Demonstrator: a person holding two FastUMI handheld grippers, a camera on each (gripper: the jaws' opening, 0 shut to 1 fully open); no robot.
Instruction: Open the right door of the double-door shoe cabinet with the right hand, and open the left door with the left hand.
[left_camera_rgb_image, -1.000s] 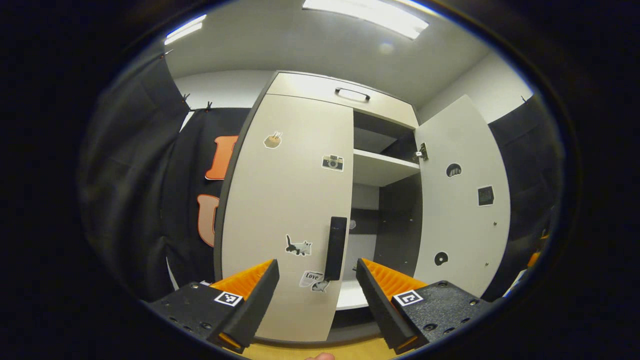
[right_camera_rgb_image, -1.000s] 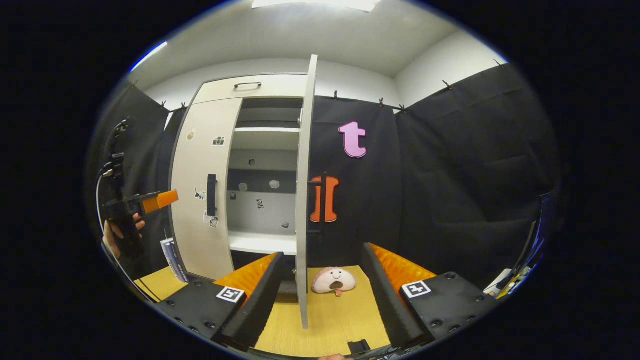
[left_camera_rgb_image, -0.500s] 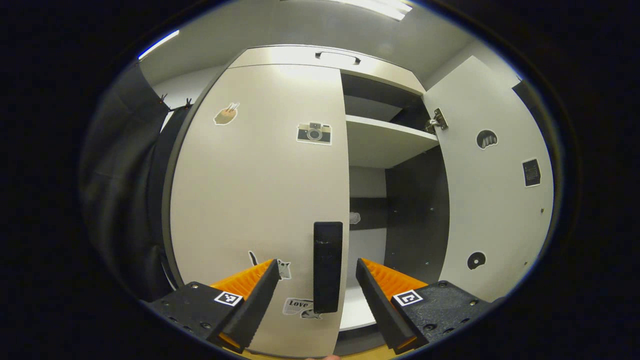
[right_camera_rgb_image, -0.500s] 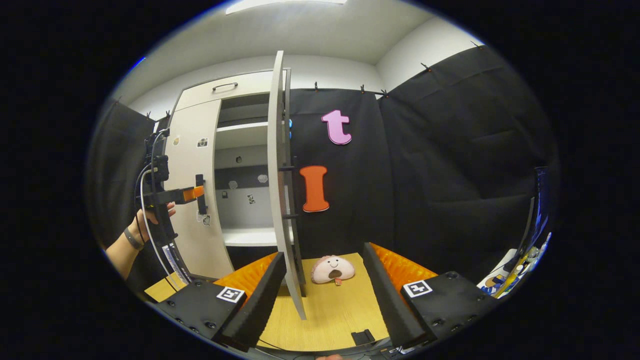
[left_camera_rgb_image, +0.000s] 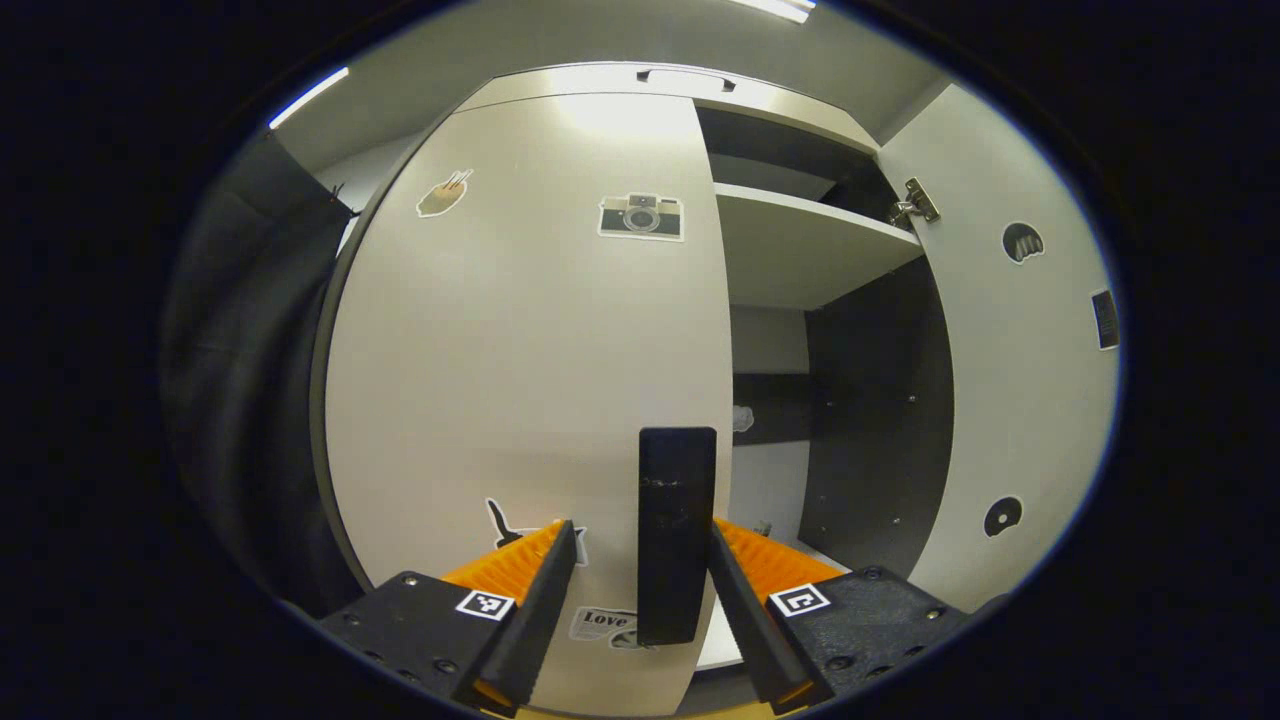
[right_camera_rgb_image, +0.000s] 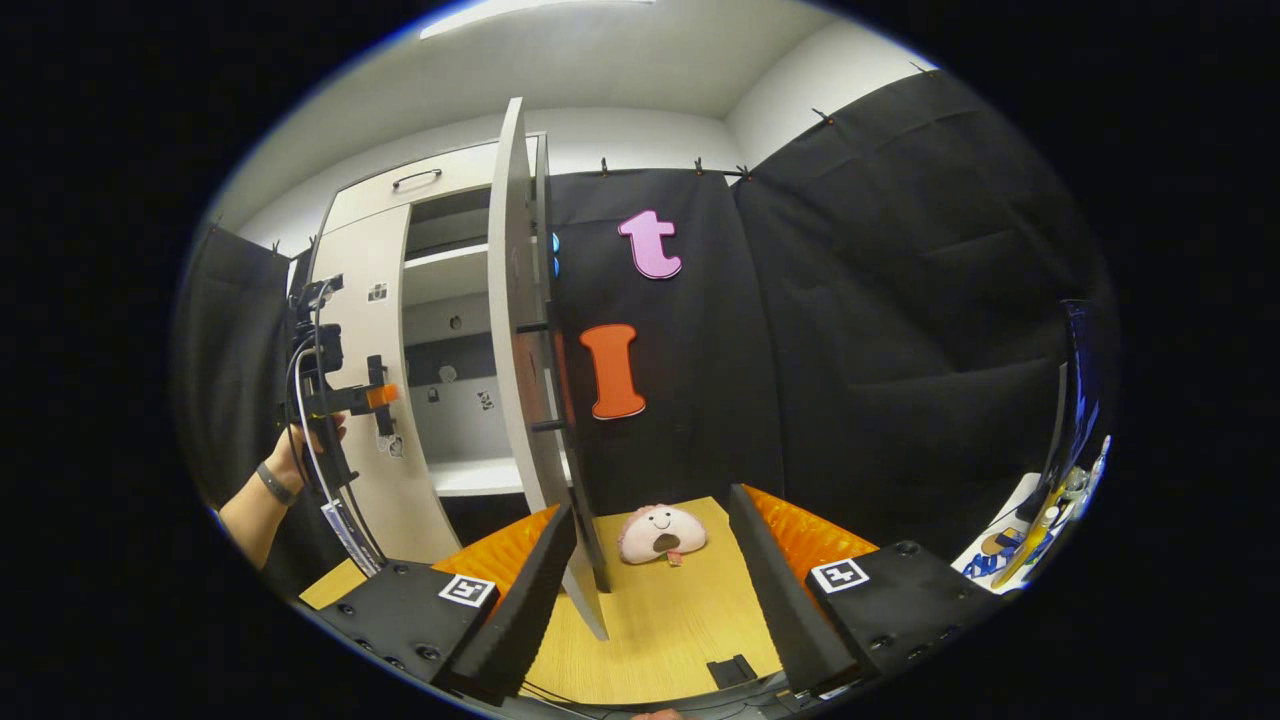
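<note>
between the fingers of the left gripper (left_camera_rgb_image: 638, 580) in the left gripper view stands the dark handle (left_camera_rgb_image: 676, 535) of the left door (left_camera_rgb_image: 520, 380), its long axis upright; the fingers sit just beside it on each side with a sliver of gap, narrower than half a second ago, and i cannot tell whether either pad touches it yet. the handle looms larger than before, and the door's lower edge is now cut off by the fingers, with the cat sticker (left_camera_rgb_image: 505, 522) half hidden behind one finger. the left door is closed flat against the shoe cabinet (left_camera_rgb_image: 800, 290). the right door (left_camera_rgb_image: 1010, 380) hangs swung out, its inner face showing.

in the right gripper view the right gripper (right_camera_rgb_image: 652, 580) is wide apart and holds nothing; the right door (right_camera_rgb_image: 520, 380) stands edge-on just beside one finger, farther round than a second ago. the left gripper (right_camera_rgb_image: 372, 397) shows farther off at the left door's handle, a hand (right_camera_rgb_image: 300, 455) holding it. a plush toy (right_camera_rgb_image: 662, 533) lies on the wooden floor (right_camera_rgb_image: 690, 620).
</note>
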